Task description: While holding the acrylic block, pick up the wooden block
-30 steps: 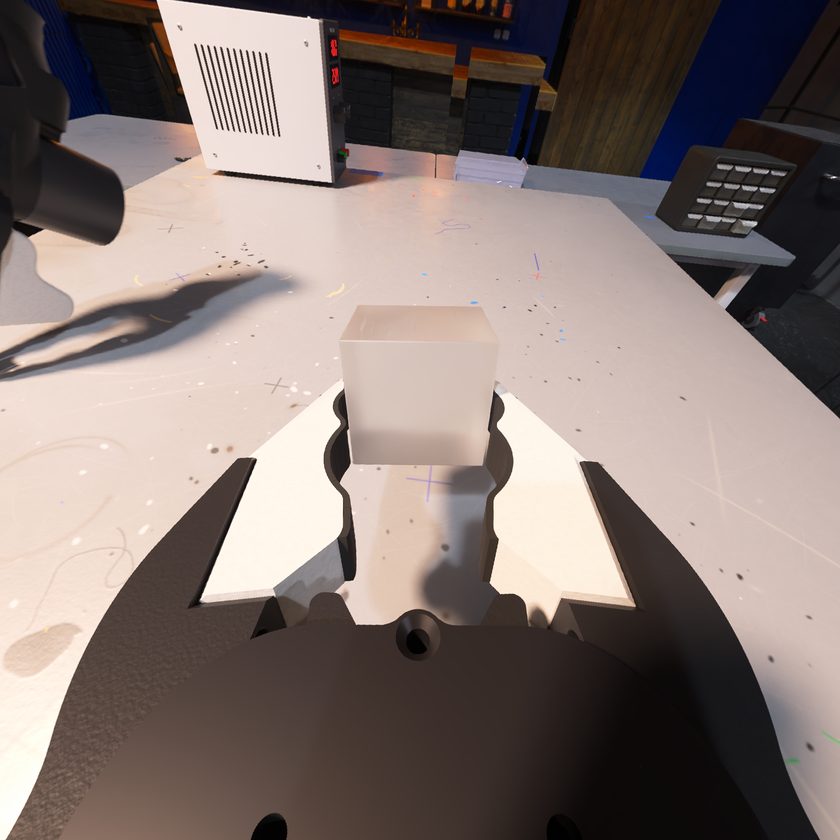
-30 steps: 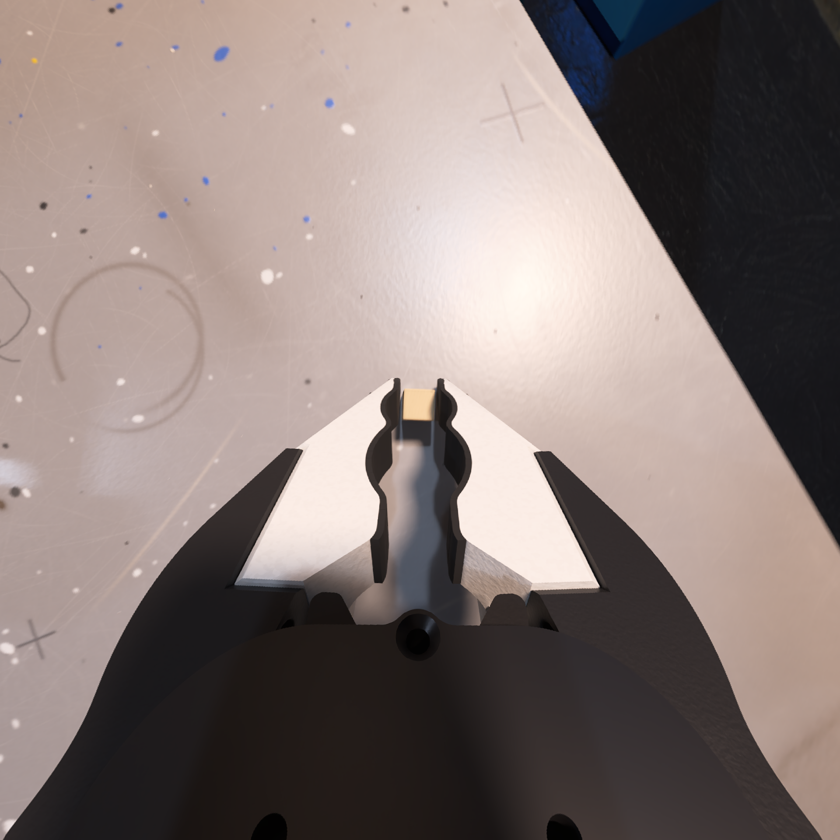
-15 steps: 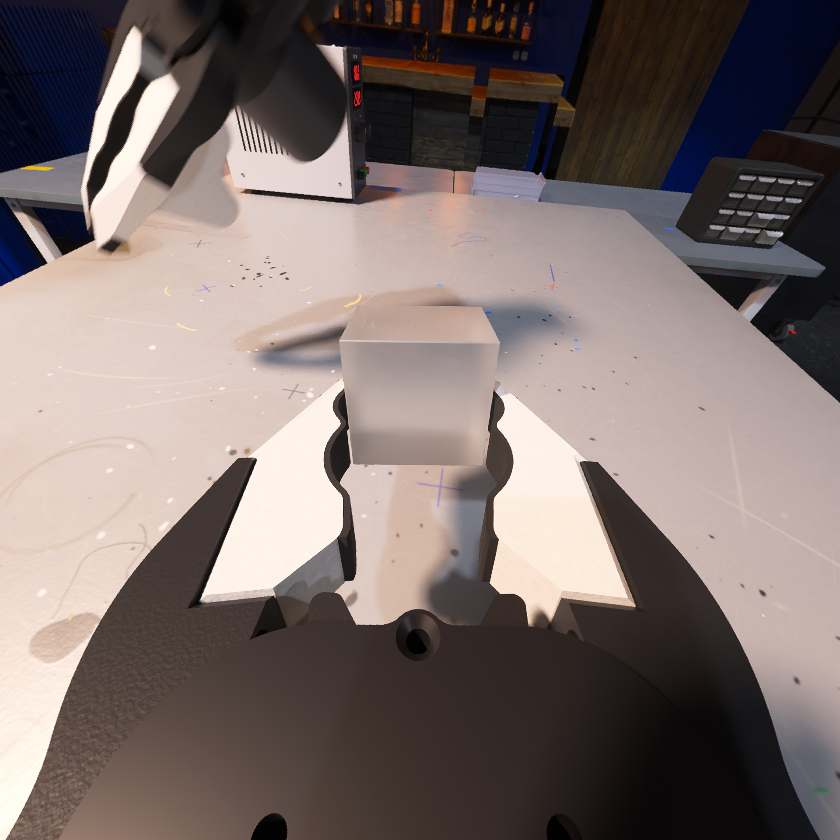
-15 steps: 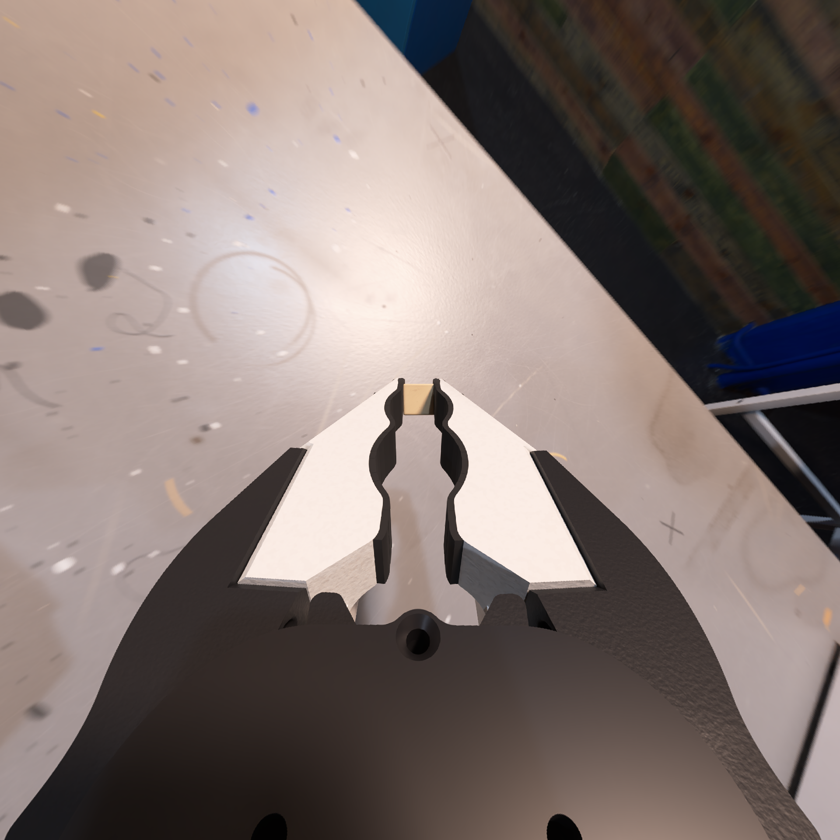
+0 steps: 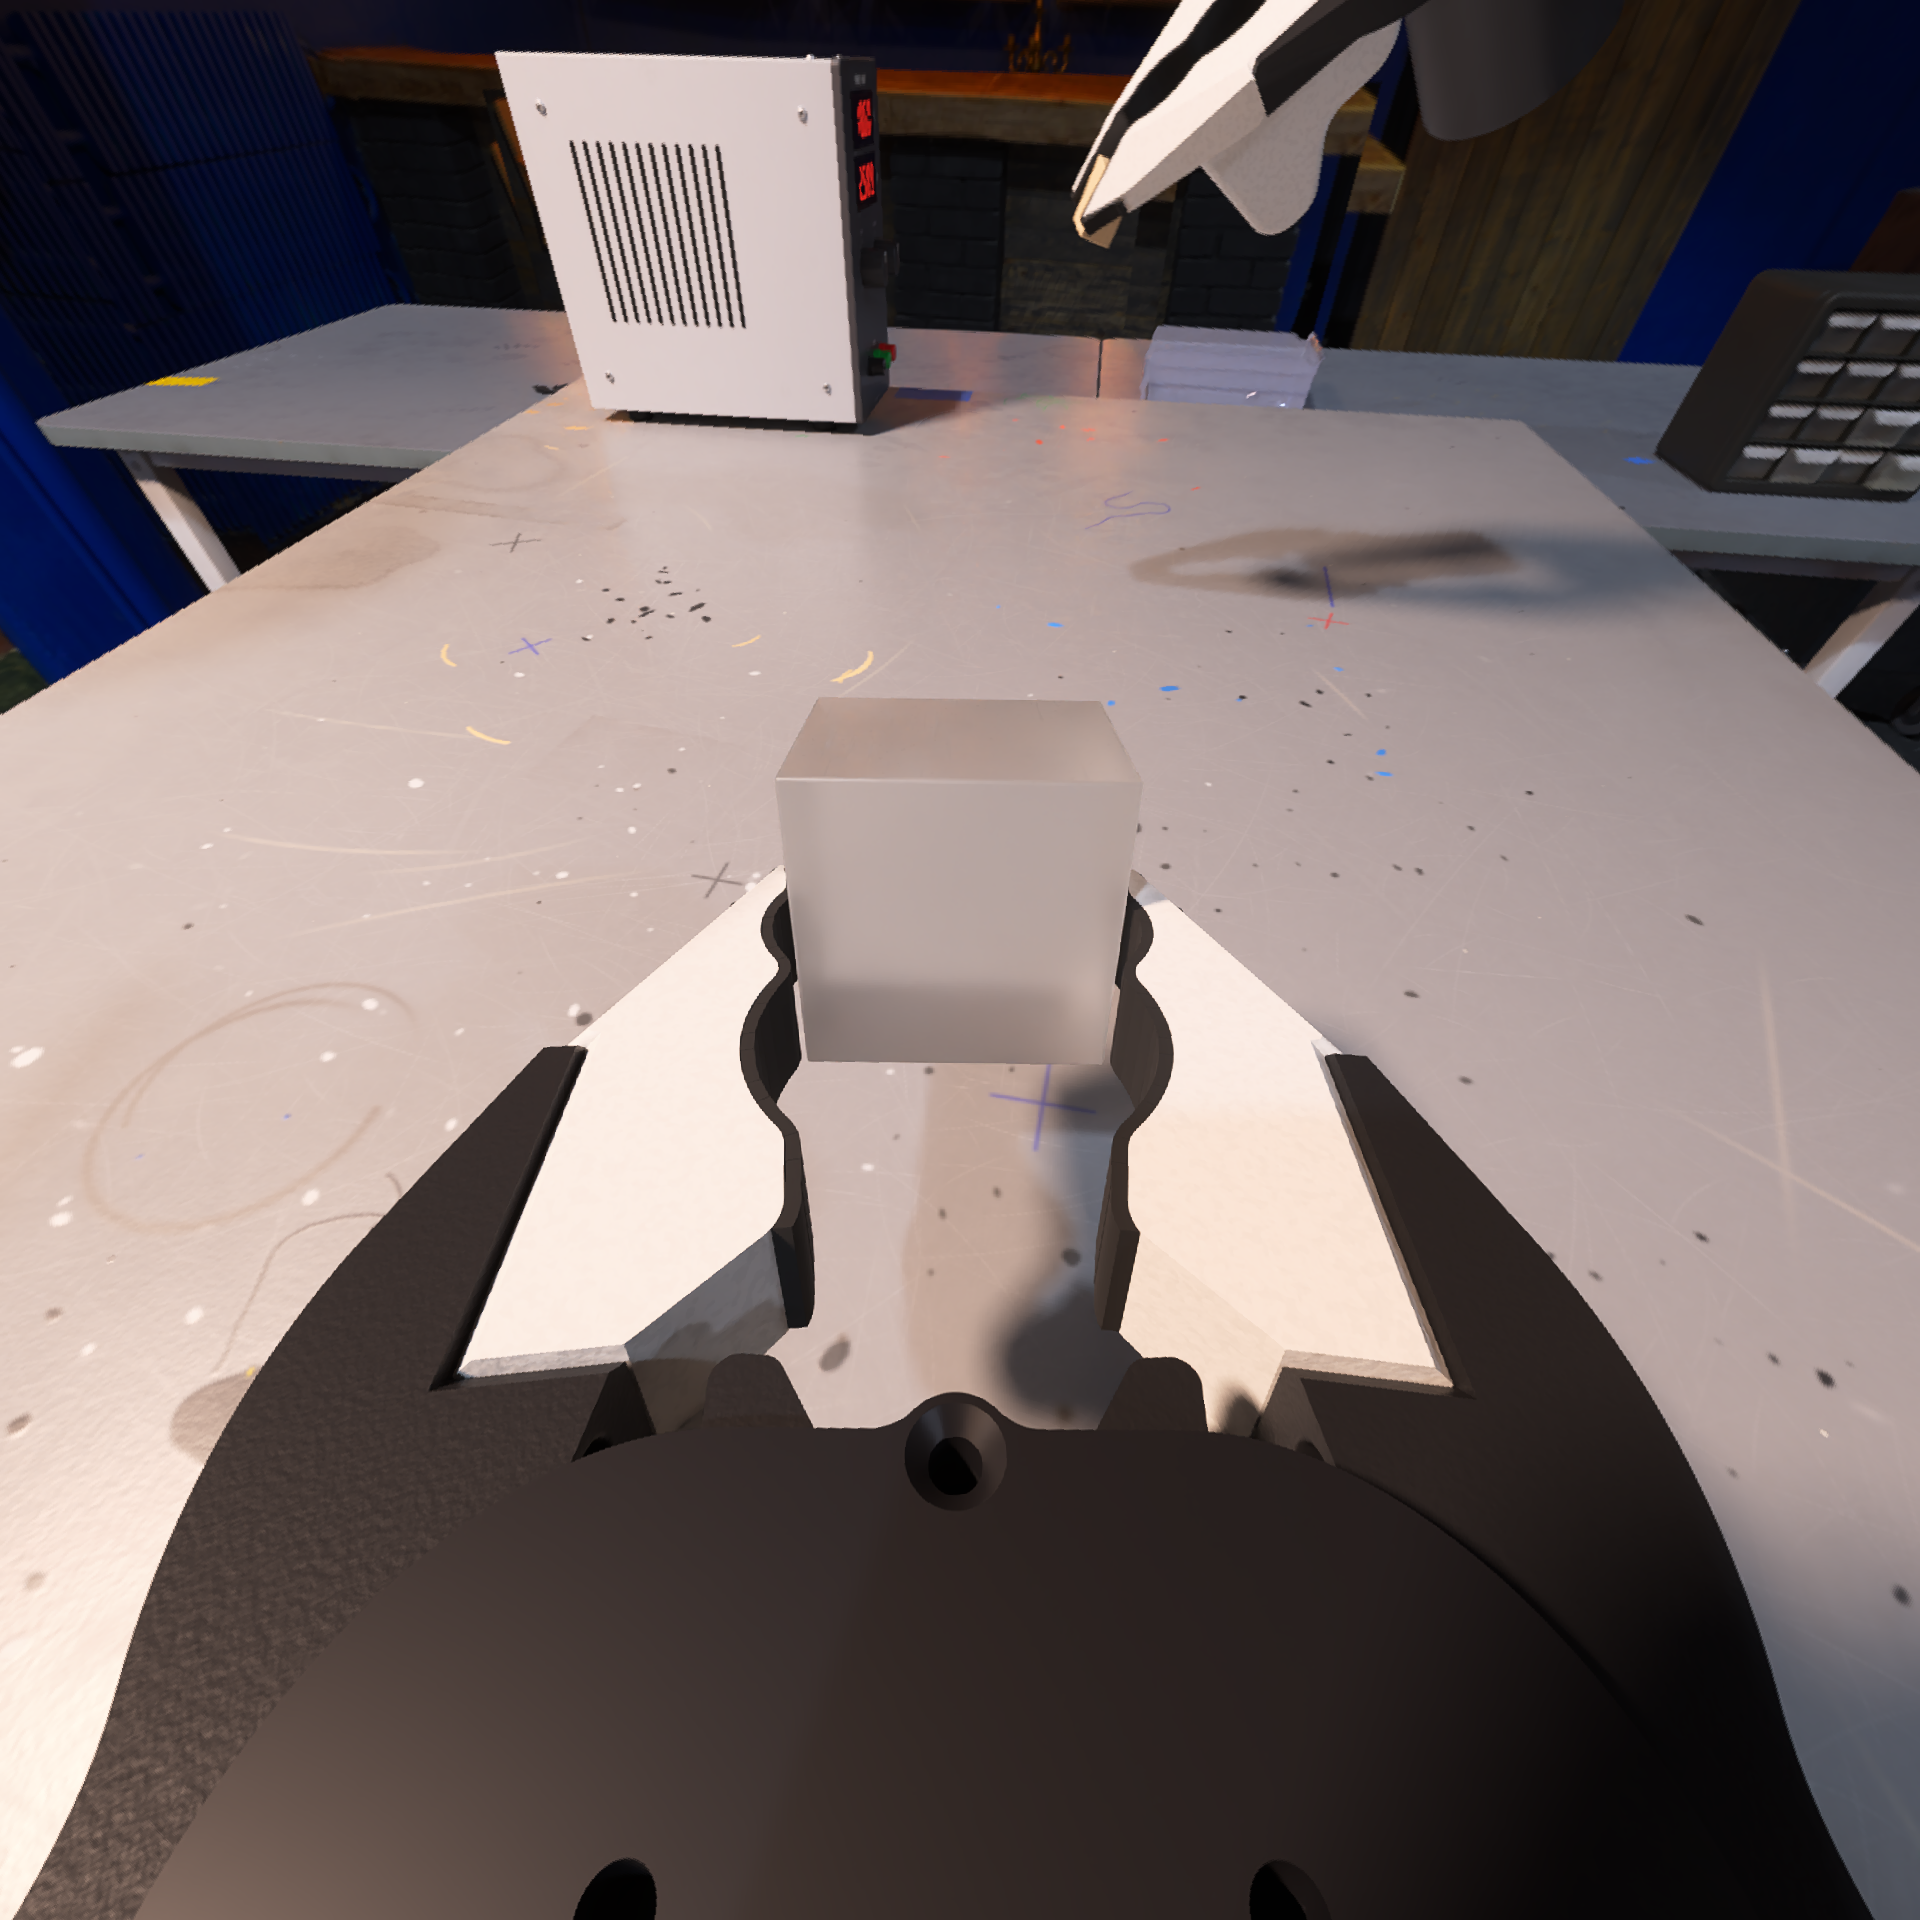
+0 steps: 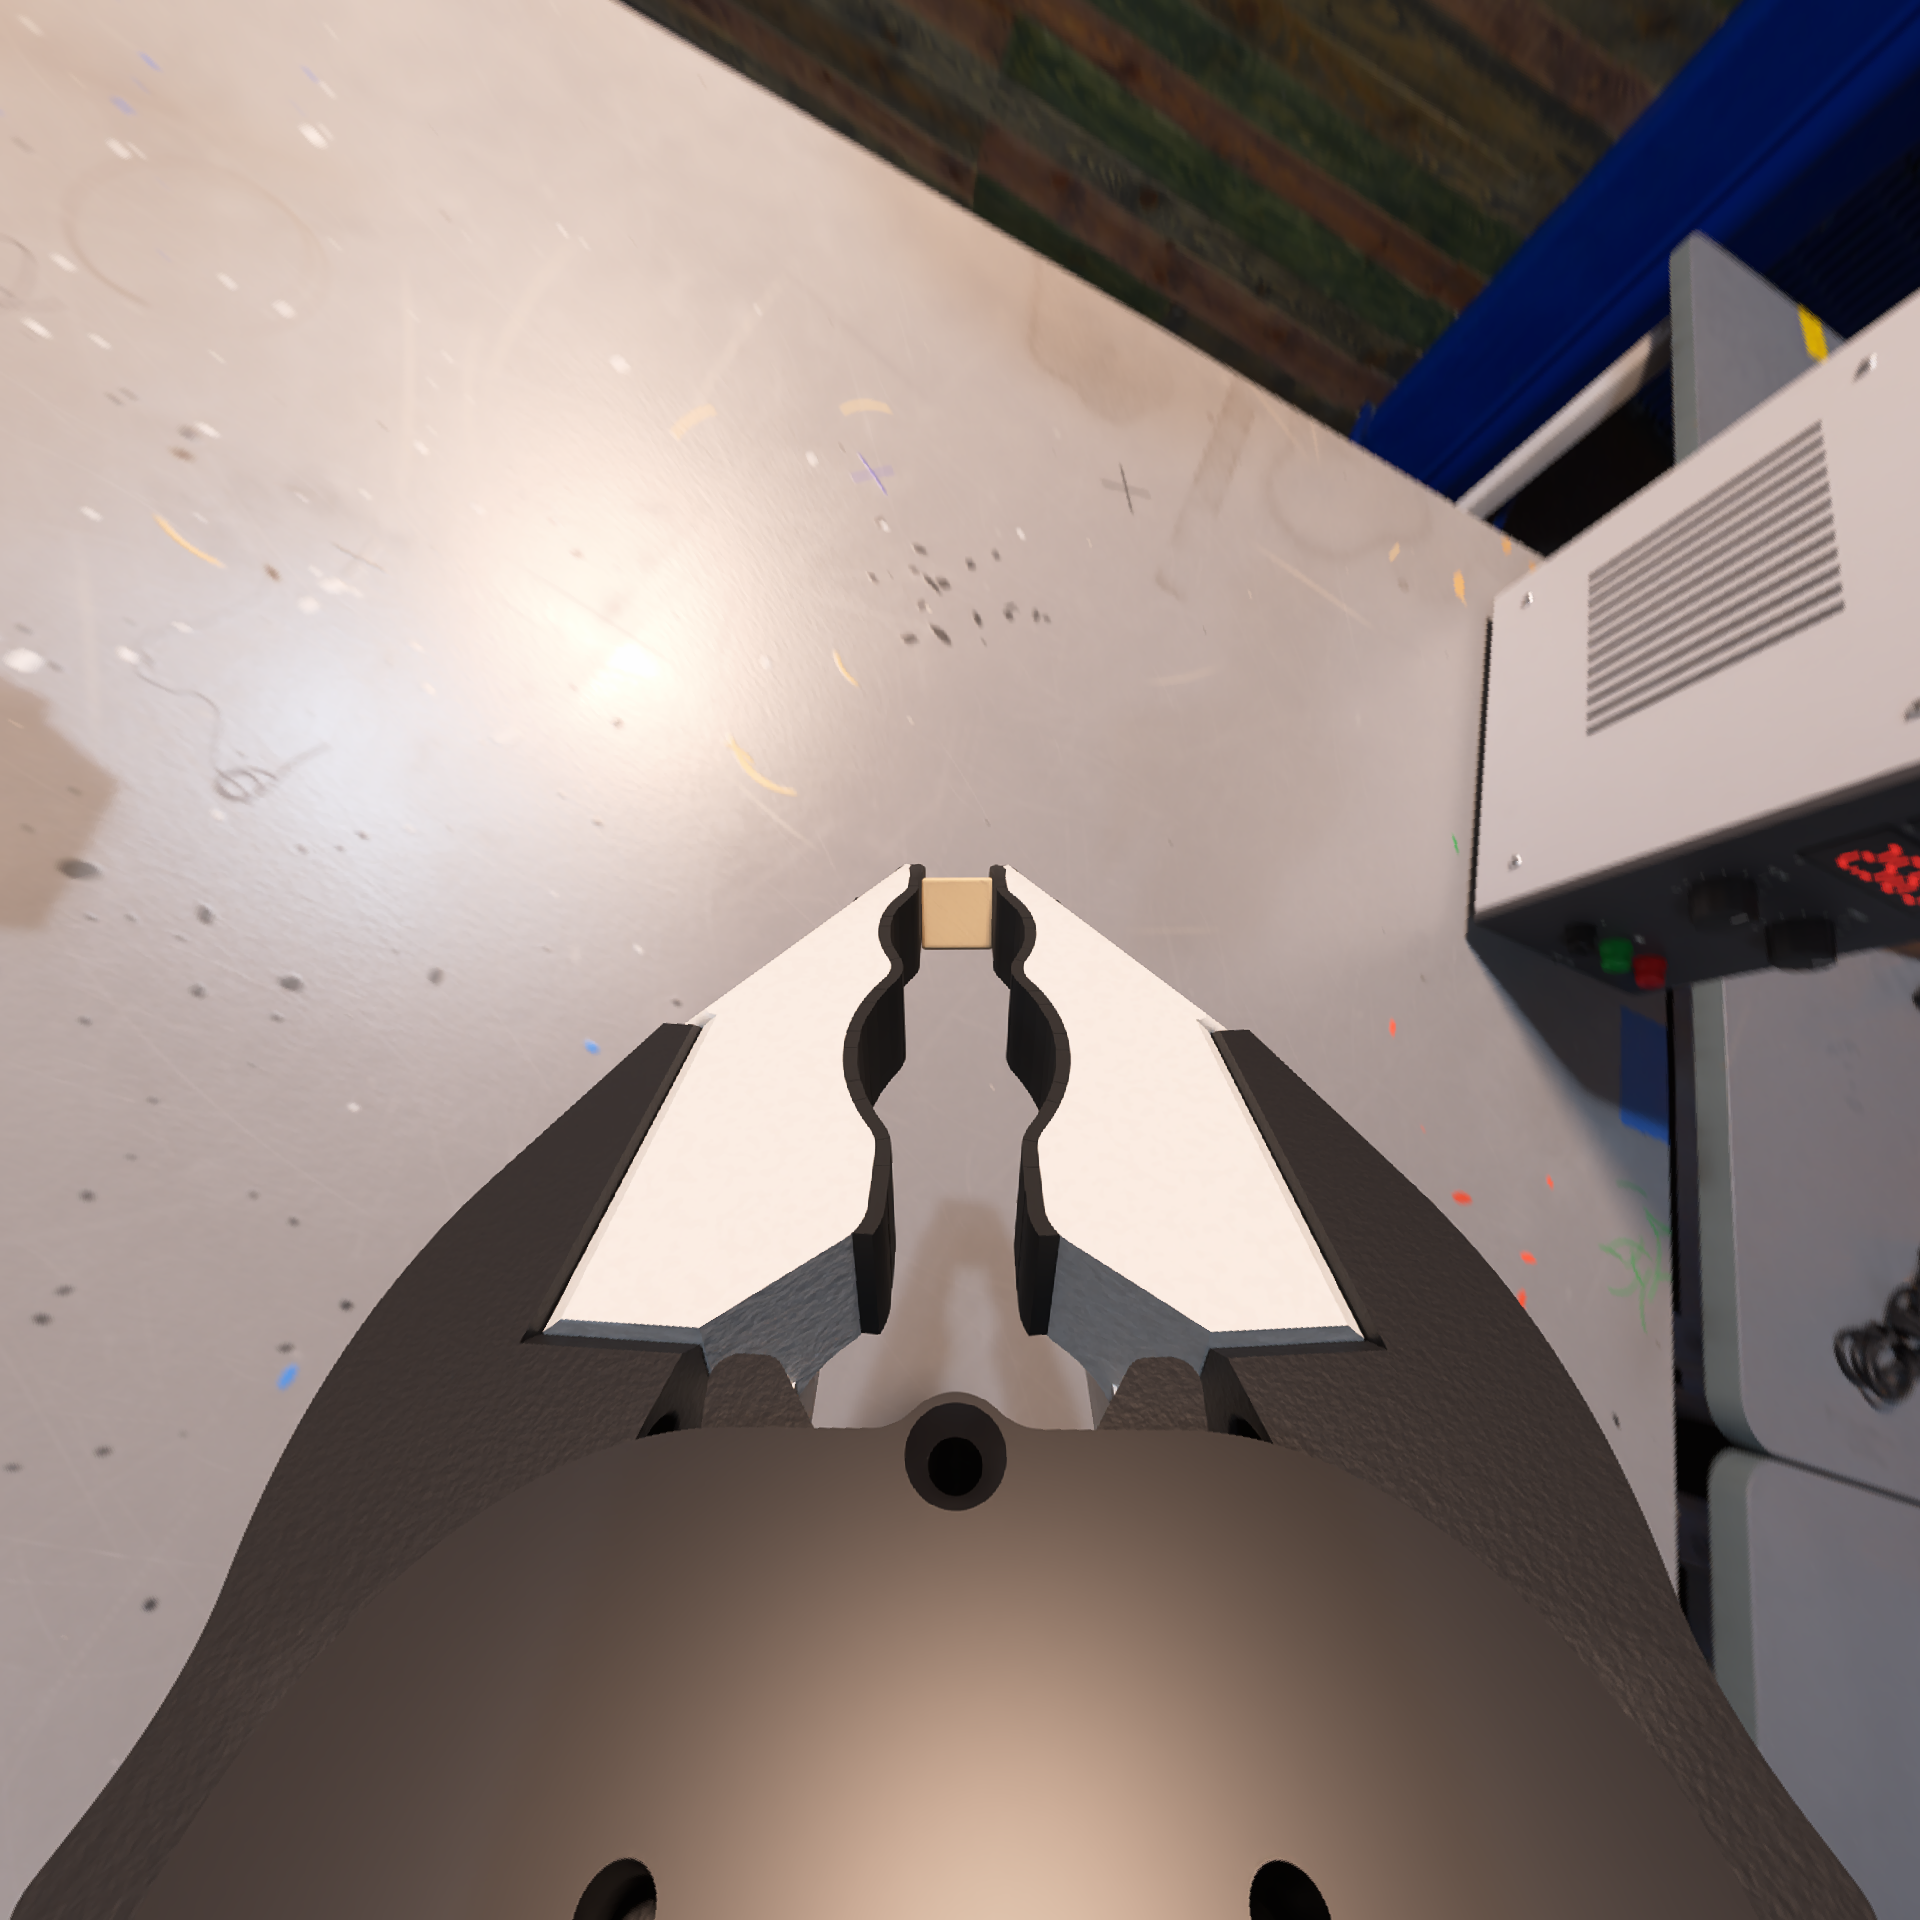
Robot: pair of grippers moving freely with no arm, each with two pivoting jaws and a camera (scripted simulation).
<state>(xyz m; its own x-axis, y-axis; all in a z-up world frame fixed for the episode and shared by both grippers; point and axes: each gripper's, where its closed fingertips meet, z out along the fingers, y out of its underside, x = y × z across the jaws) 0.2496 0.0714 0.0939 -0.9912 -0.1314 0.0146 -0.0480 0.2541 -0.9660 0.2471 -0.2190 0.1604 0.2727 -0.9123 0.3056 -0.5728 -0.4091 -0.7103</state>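
Observation:
My left gripper [image 5: 956,914] is shut on a frosted, translucent acrylic block [image 5: 956,883] and holds it above the speckled white table [image 5: 416,831]. My right gripper [image 6: 956,883] is shut on a small tan wooden block [image 6: 956,912], pinched at the fingertips, high above the table [image 6: 416,623]. The right gripper also shows in the left wrist view [image 5: 1101,213] at the top right, in the air, with the wooden block's tan end [image 5: 1093,227] at its tips.
A white box with vent slots and red displays [image 5: 707,239] stands at the table's far edge; it also shows in the right wrist view [image 6: 1704,707]. A dark drawer cabinet [image 5: 1818,384] sits on a side table at the right. The table edge [image 6: 1039,270] drops to the floor.
The right gripper, still holding the wooden block, has risen and swung from the far left to the upper right of the left wrist view. The left gripper has kept the acrylic block and risen slightly.

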